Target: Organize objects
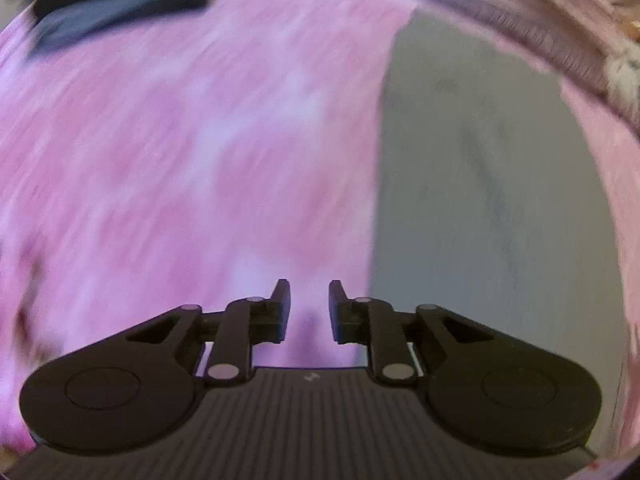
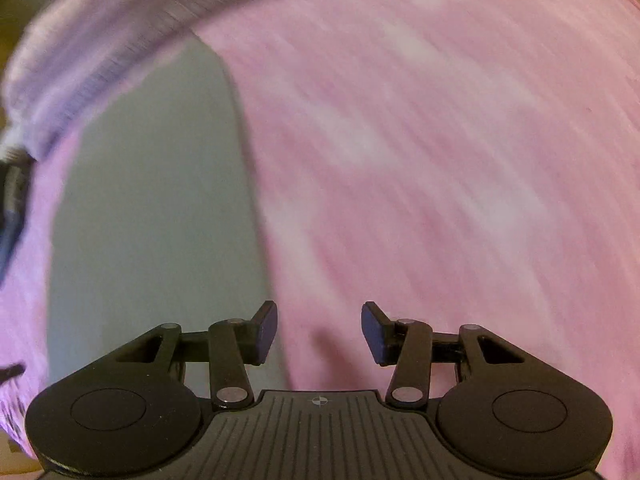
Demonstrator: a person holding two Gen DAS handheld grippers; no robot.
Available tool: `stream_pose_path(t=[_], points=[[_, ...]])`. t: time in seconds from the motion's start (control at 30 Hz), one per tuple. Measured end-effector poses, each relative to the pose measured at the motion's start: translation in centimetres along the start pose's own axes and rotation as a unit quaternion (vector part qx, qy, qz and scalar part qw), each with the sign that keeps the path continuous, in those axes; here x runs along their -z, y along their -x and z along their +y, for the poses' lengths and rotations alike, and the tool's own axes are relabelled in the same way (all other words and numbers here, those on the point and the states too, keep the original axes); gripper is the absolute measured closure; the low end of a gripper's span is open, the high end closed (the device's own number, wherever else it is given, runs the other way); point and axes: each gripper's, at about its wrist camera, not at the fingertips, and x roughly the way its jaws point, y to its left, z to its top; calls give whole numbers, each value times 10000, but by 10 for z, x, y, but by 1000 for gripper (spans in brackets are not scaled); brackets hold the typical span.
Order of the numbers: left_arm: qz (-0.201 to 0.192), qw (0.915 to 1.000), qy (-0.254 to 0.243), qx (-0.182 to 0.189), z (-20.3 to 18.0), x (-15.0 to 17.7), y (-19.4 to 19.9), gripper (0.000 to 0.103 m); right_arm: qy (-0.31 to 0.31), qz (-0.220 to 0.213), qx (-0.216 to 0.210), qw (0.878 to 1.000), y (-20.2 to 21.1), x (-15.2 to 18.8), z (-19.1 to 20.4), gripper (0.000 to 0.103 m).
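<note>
A pink patterned cloth (image 1: 192, 152) fills most of both views, blurred by motion; in the right wrist view it (image 2: 440, 152) covers the right side. A grey rectangular sheet (image 1: 472, 208) lies on it at the right in the left wrist view, and at the left (image 2: 152, 220) in the right wrist view. My left gripper (image 1: 309, 308) is open with a narrow gap and empty, over the cloth just left of the sheet's edge. My right gripper (image 2: 319, 332) is open wider and empty, over the cloth just right of the sheet's edge.
A dark blue-black object (image 1: 116, 8) lies on the cloth at the upper left in the left wrist view. The cloth's fringed pale edge (image 1: 520, 32) curves across the top; it shows at the upper left in the right wrist view (image 2: 112, 40).
</note>
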Motion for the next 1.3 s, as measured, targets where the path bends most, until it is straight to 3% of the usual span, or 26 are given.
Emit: stream_pose_path(t=[0.2, 0.33, 0.4, 0.47, 0.53, 0.7, 0.73, 0.8, 0.87, 0.9, 0.97, 1.1, 1.2, 1.23, 1.3], points=[[-731, 9944, -313, 693, -52, -137, -90, 77, 689, -651, -803, 9923, -71, -125, 59, 56], [-911, 9919, -409, 782, -76, -211, -137, 71, 1151, -835, -925, 9855, -123, -194, 98, 55], [-889, 9917, -655, 658, -95, -234, -151, 70, 1335, -889, -919, 9828, -152, -210, 109, 55], [-865, 9896, -1033, 512, -109, -246, -168, 67, 1429, -930, -923, 9810, -178, -234, 121, 55], [-715, 9875, -1272, 595, -116, -255, -186, 64, 1435, -979, -972, 9800, -196, -247, 126, 55], [-745, 9863, -1275, 738, -122, -262, -210, 64, 1254, -981, -1020, 9820, -226, -260, 124, 56], [-802, 9859, -1271, 731, -123, -263, -212, 71, 1189, -1009, -1110, 9815, -230, -262, 124, 56], [-877, 9852, -1209, 845, -125, -265, -213, 88, 1192, -882, -1237, 9812, -237, -269, 128, 77], [-907, 9842, -1327, 745, -132, -268, -213, 93, 1459, -810, -1156, 9792, -237, -273, 132, 95], [-948, 9826, -1447, 682, -134, -268, -213, 100, 1634, -827, -1233, 9753, -235, -274, 133, 95], [-1010, 9807, -1529, 687, -134, -272, -209, 100, 1794, -890, -1225, 9721, -230, -277, 135, 96], [-1320, 9753, -1662, 609, -146, -290, -200, 100, 2132, -1491, -1043, 9599, -211, -282, 149, 97], [-1593, 9695, -1816, 416, -164, -304, -203, 97, 2223, -1855, -635, 9551, -212, -290, 160, 96], [-1556, 9673, -1997, 143, -174, -304, -212, 97, 2195, -1741, -397, 9591, -220, -292, 162, 93], [-1493, 9640, -2192, -216, -185, -299, -222, 96, 2029, -1250, 79, 9712, -239, -295, 160, 76]])
